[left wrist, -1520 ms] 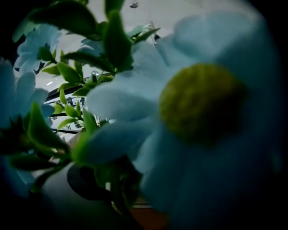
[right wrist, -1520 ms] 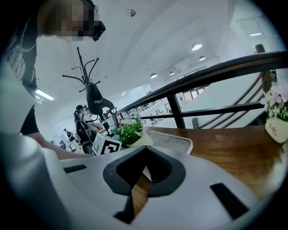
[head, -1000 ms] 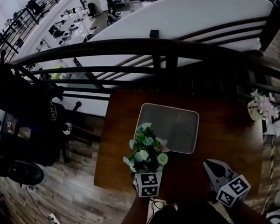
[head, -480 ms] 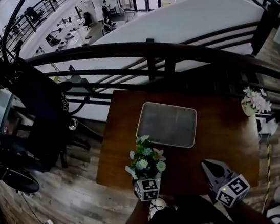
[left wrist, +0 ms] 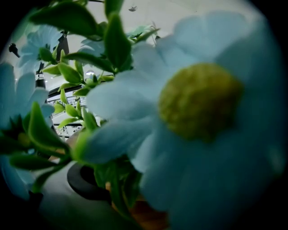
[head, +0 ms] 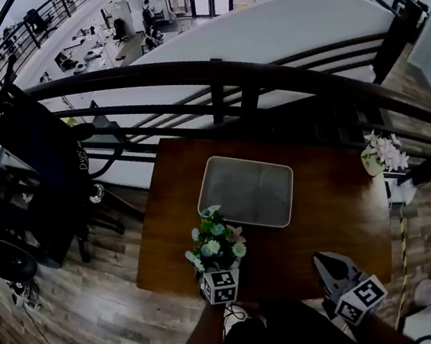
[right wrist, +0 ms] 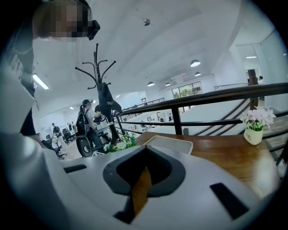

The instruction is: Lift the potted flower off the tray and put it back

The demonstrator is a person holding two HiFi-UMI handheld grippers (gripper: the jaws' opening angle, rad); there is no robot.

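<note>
The potted flower (head: 213, 243), white and blue blooms with green leaves, is off the grey tray (head: 247, 190) and hangs at the wooden table's (head: 340, 205) near-left edge. My left gripper (head: 219, 279) sits right under it, shut on the pot, with its marker cube facing me. In the left gripper view a big pale bloom (left wrist: 198, 103) and leaves fill the picture and hide the jaws. The tray holds nothing. My right gripper (head: 326, 261) is shut at the table's near-right edge with nothing in it (right wrist: 143, 179); from there the flower (right wrist: 119, 144) and the tray (right wrist: 168, 143) lie ahead.
A small vase of pink flowers (head: 380, 154) stands at the table's right edge (right wrist: 254, 126). A dark railing (head: 209, 73) runs behind the table over a lower floor. A coat rack (right wrist: 103, 99) and a person (right wrist: 87, 121) are to the left.
The flower, held by the left gripper, has drawn back from the tray's near-left corner toward the table's front edge. The right gripper has stayed where it was.
</note>
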